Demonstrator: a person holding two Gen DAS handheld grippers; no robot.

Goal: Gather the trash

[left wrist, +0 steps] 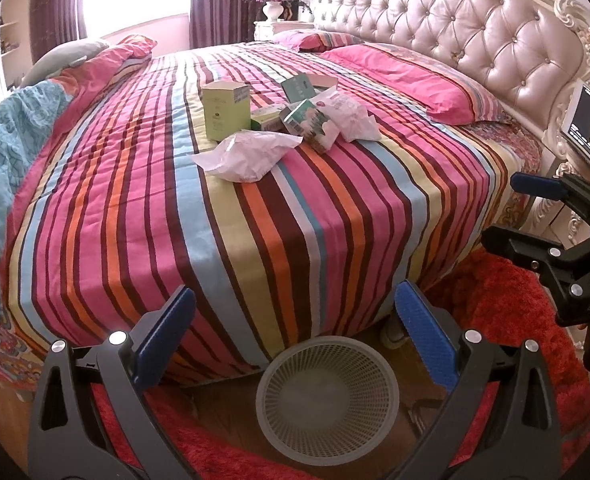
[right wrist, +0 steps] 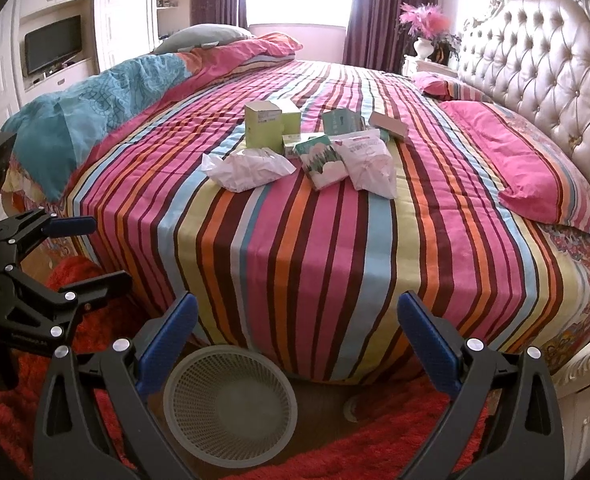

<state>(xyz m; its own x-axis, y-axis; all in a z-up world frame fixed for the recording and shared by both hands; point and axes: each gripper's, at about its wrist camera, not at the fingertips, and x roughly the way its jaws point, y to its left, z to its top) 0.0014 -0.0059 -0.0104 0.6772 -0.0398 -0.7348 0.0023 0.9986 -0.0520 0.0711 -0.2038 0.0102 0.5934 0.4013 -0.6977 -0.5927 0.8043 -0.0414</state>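
Observation:
Trash lies in a heap in the middle of the striped bed (left wrist: 255,240) (right wrist: 315,260): a pale green box (left wrist: 225,110) (right wrist: 263,126), a crumpled white wrapper (left wrist: 247,154) (right wrist: 247,170), a green and white packet (left wrist: 315,124) (right wrist: 323,160), a white and pink bag (left wrist: 351,114) (right wrist: 369,160) and small cartons behind. A grey mesh wastebasket (left wrist: 327,400) (right wrist: 231,404) stands on the floor at the bed's near side. My left gripper (left wrist: 295,300) is open and empty above the basket, far from the trash. My right gripper (right wrist: 297,308) is open and empty, beside the left one.
A red shag rug (left wrist: 507,312) (right wrist: 27,412) covers the floor around the basket. A tufted headboard (left wrist: 475,36) (right wrist: 555,80) and pink pillows (left wrist: 423,76) (right wrist: 535,176) are at the right. A blue quilt (left wrist: 11,140) (right wrist: 95,108) is bunched at the left. A TV (right wrist: 53,50) is on the far wall.

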